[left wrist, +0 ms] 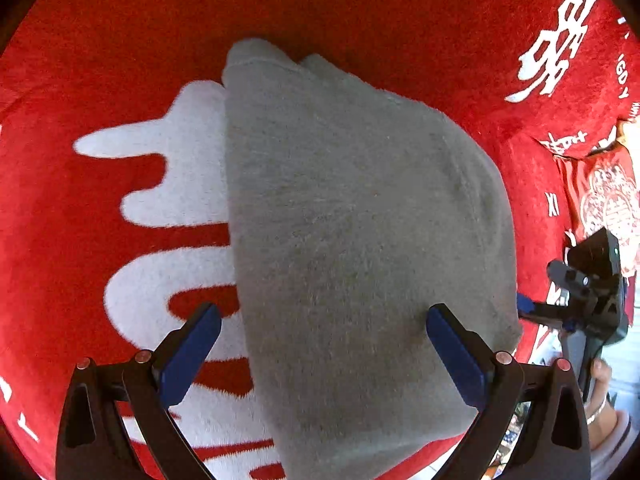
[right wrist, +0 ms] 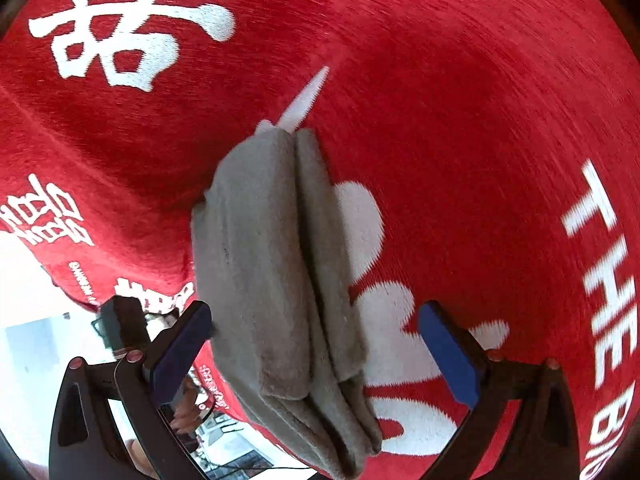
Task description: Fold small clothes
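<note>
A folded grey garment (left wrist: 352, 240) lies on a red cloth with white lettering (left wrist: 120, 20). In the left wrist view my left gripper (left wrist: 324, 356) is open, its blue pads spread just above the garment's near end, holding nothing. In the right wrist view the same grey garment (right wrist: 276, 280) shows as a stack of several folded layers, seen edge-on. My right gripper (right wrist: 316, 348) is open around its near end, the left pad (right wrist: 180, 352) close to the stack's side, the right pad (right wrist: 450, 354) apart from it. The right gripper also shows at the left view's right edge (left wrist: 592, 300).
The red cloth (right wrist: 460, 100) covers the whole surface; its edge drops off at the right of the left wrist view (left wrist: 532, 344) and lower left of the right wrist view. Beyond the edge is a pale floor (right wrist: 32, 320) with clutter.
</note>
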